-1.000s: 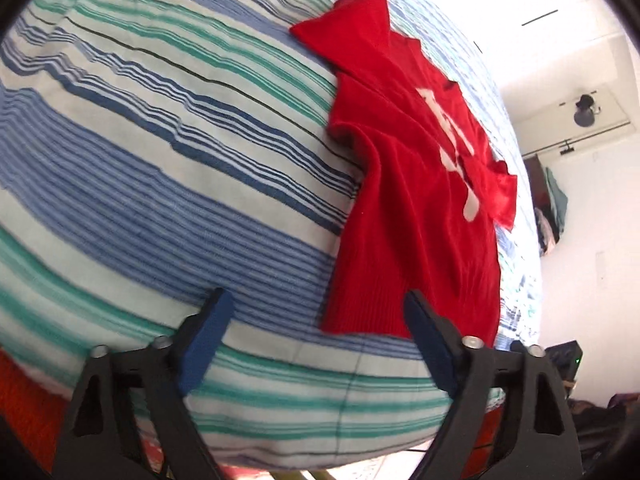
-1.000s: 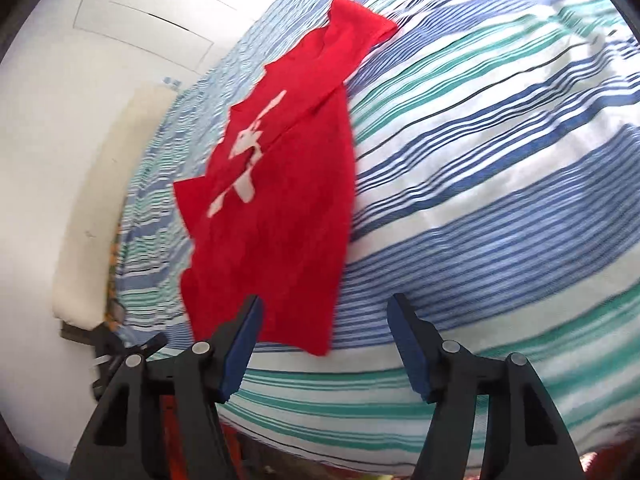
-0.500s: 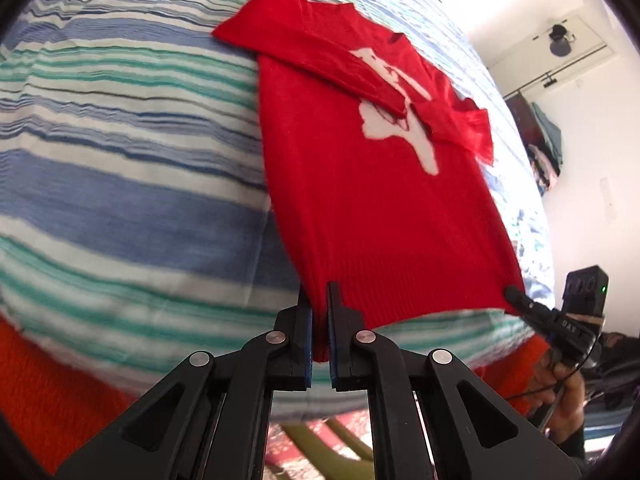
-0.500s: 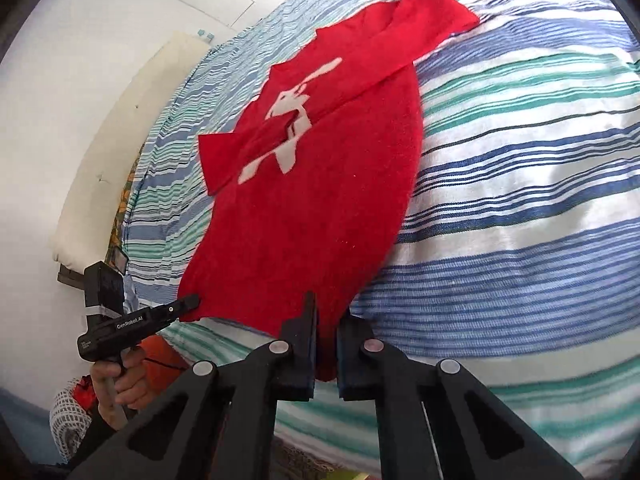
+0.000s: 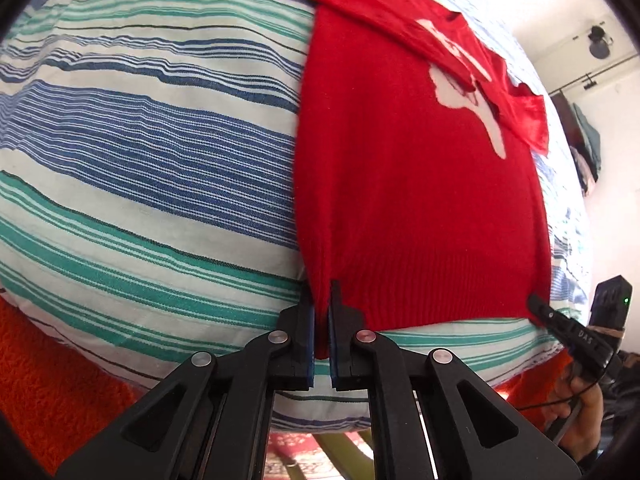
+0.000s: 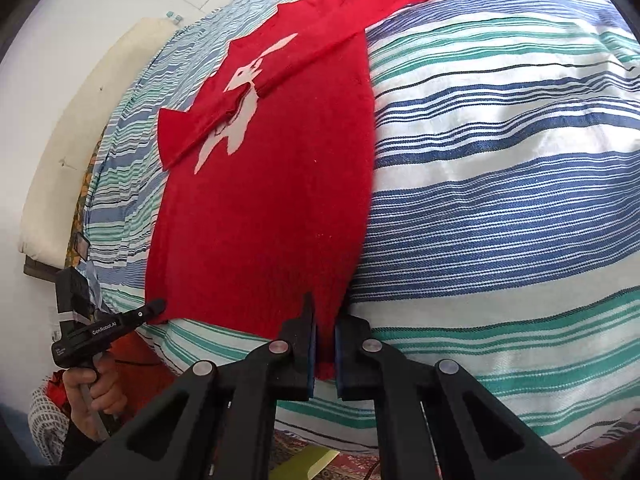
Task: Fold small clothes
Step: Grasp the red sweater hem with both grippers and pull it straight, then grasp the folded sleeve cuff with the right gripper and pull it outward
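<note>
- The bed (image 5: 152, 168), under a blue, green and white striped cover, fills the space ahead of both pairs of fingers and carries the red sweater (image 5: 416, 184) spread flat on it.
- The red sweater has a white figure on its chest and both sleeves folded across the front; its ribbed hem lies nearest the fingers, and its collar end farthest from them.
- The left gripper (image 5: 322, 320) points forward along the bed from its near edge, fingers closed on the hem corner on its side of the sweater, a strip of red cloth pinched between the pads.
- The right gripper (image 6: 325, 334) is posed the same way at the opposite hem corner, fingers closed on the cloth.
- In the right wrist view a hand (image 6: 94, 390) grasps the left gripper's handle just beyond the bed's edge.
- Orange fabric (image 5: 44, 380) lies below the bed's edge, left of the left fingers.
- Nothing stands between the fingers and the sweater.
</note>
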The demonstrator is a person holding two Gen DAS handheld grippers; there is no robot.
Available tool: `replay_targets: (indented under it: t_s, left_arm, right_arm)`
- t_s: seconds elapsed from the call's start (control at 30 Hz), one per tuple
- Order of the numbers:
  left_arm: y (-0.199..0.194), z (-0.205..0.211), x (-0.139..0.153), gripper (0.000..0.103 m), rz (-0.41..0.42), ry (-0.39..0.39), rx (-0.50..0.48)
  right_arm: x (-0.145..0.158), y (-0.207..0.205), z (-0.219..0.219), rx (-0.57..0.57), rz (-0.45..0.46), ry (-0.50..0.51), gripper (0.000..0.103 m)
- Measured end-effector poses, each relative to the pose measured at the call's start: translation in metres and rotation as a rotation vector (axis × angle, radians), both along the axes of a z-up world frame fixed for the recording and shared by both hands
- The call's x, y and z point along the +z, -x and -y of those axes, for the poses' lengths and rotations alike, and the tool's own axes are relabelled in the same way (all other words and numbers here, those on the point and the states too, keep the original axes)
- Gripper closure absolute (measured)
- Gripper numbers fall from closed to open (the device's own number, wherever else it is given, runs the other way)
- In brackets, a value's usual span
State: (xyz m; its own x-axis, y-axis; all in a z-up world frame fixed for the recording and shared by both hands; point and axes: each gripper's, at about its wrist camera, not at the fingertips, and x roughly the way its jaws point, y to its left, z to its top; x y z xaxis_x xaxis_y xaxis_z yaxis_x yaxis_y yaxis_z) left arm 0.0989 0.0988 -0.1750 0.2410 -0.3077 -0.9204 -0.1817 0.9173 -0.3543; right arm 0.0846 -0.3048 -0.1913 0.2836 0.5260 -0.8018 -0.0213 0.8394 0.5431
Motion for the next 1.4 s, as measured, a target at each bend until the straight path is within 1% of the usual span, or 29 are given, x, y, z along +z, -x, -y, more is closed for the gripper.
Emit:
replay_targets:
  t_s: [0.07,0.17,0.2,0.3,0.33,0.37,0.43,0.47,0.53,0.57,0.6,0.67,0.7,0.73,0.77,0.8,0.83,0.9,0.97,1.0,1.07,1.13,1.2,1.23,1.3,1.4]
  left_arm:
    - [-0.001,0.010,-0.001,0.099,0.008,-0.035,-0.018]
    - [-0.002,0.023,0.003,0.099,0.027,-0.109,-0.052]
    - [-0.002,0.024,0.003,0.099,0.027,-0.112,-0.052]
    - [0.003,0.010,0.010,0.100,0.031,-0.047,0.014]
    - [0.006,0.004,0.011,0.100,0.037,-0.043,0.028]
    - [0.006,0.002,0.008,0.100,0.034,-0.051,0.035]
    - [0.004,-0.002,-0.004,0.100,-0.003,-0.030,0.053]
    - [0.002,0.000,-0.007,0.100,-0.011,-0.041,0.048]
    - [-0.001,0.009,-0.006,0.098,-0.008,-0.101,0.020]
    - [0.000,0.014,-0.004,0.096,0.003,-0.142,0.004]
    - [0.002,0.017,-0.002,0.096,0.012,-0.166,-0.005]
    - [0.004,0.023,0.002,0.094,0.025,-0.198,-0.014]
    - [0.006,0.024,0.005,0.087,0.026,-0.208,-0.014]
    - [0.010,0.023,0.009,0.071,0.025,-0.214,-0.014]
    - [0.014,0.021,0.015,0.059,0.026,-0.219,-0.008]
    - [0.021,0.015,0.024,0.037,0.035,-0.230,0.017]
    - [0.027,0.011,0.031,0.024,0.057,-0.250,0.055]
    - [0.043,-0.007,0.054,0.017,0.156,-0.321,0.176]
    - [0.050,-0.023,0.064,0.015,0.210,-0.367,0.259]
    - [0.050,-0.031,0.066,0.015,0.221,-0.373,0.298]
    - [0.044,-0.041,0.061,0.015,0.212,-0.366,0.348]
    - [0.040,-0.049,0.052,0.015,0.176,-0.381,0.375]
    - [0.035,-0.053,0.042,0.015,0.126,-0.383,0.382]
    - [0.034,-0.055,0.040,0.015,0.112,-0.380,0.384]
    - [0.032,-0.056,0.039,0.015,0.107,-0.383,0.390]
    - [0.031,-0.056,0.039,0.015,0.108,-0.383,0.386]
  right_arm:
    - [-0.007,-0.001,0.000,-0.003,-0.001,0.005,0.097]
    - [-0.004,0.000,-0.004,0.023,0.026,0.060,0.099]
    - [-0.003,0.001,-0.004,0.025,0.031,0.067,0.099]
    - [0.000,0.003,0.000,-0.003,0.020,0.048,0.098]
    - [0.004,0.004,0.001,-0.010,0.024,0.042,0.097]
    - [0.008,0.006,-0.001,-0.005,0.036,0.053,0.097]
    - [0.006,0.007,-0.002,0.014,0.046,0.079,0.097]
    - [0.000,0.005,-0.003,0.018,0.038,0.084,0.097]
    - [-0.008,0.000,-0.004,0.020,0.029,0.094,0.099]
    - [-0.007,-0.001,-0.007,0.027,0.034,0.111,0.099]
    - [-0.004,-0.002,-0.011,0.043,0.047,0.139,0.099]
    - [0.000,0.001,-0.015,0.065,0.074,0.174,0.098]
    - [0.002,0.003,-0.015,0.067,0.079,0.164,0.093]
    - [0.005,0.004,-0.014,0.070,0.076,0.146,0.085]
    - [0.008,0.006,-0.012,0.078,0.069,0.139,0.079]
    - [0.016,0.009,-0.010,0.091,0.068,0.147,0.064]
    - [0.025,0.012,-0.008,0.097,0.082,0.175,0.053]
    - [0.052,0.017,0.001,0.110,0.157,0.282,0.051]
    - [0.077,0.012,0.004,0.163,0.235,0.431,0.051]
    - [0.089,0.003,0.000,0.207,0.284,0.520,0.051]
    - [0.106,-0.020,-0.016,0.306,0.373,0.639,0.050]
    - [0.115,-0.048,-0.042,0.408,0.477,0.702,0.050]
    - [0.105,-0.078,-0.075,0.521,0.540,0.738,0.051]
    - [0.094,-0.093,-0.095,0.574,0.552,0.751,0.051]
    - [0.065,-0.122,-0.129,0.668,0.545,0.800,0.052]
    - [0.024,-0.156,-0.161,0.719,0.557,0.887,0.053]
